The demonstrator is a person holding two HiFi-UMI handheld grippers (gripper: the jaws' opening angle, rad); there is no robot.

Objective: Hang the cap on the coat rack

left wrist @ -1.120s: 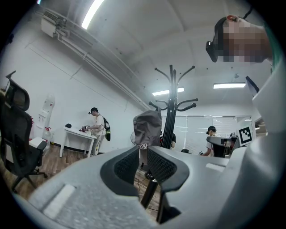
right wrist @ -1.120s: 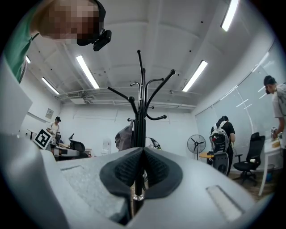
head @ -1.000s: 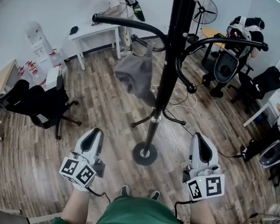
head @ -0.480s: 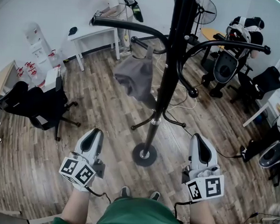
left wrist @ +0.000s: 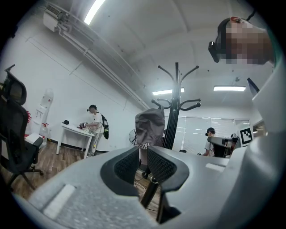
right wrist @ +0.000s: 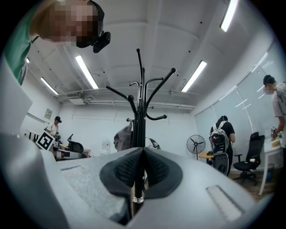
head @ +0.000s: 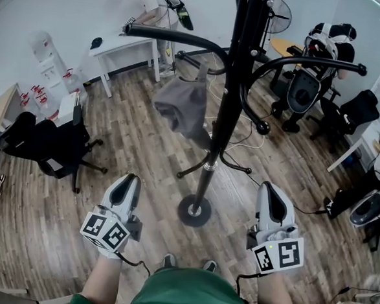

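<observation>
your left gripper (head: 129,179) sits at the lower left of the head view, its jaws all but together with nothing between them. your right gripper (head: 270,187), at the lower right, has its jaws closed and is empty too. the grey cap (head: 183,105) hangs from a hook of the coat rack (head: 226,112), upper centre of the frame, well apart from both grippers.

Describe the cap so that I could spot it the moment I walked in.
Look for the tall black coat rack standing on the wooden floor in the middle of the room. In the head view, a cap hangs from a lower hook just left of the pole. It is soft and grey, and the other hooks in view are bare.
</observation>
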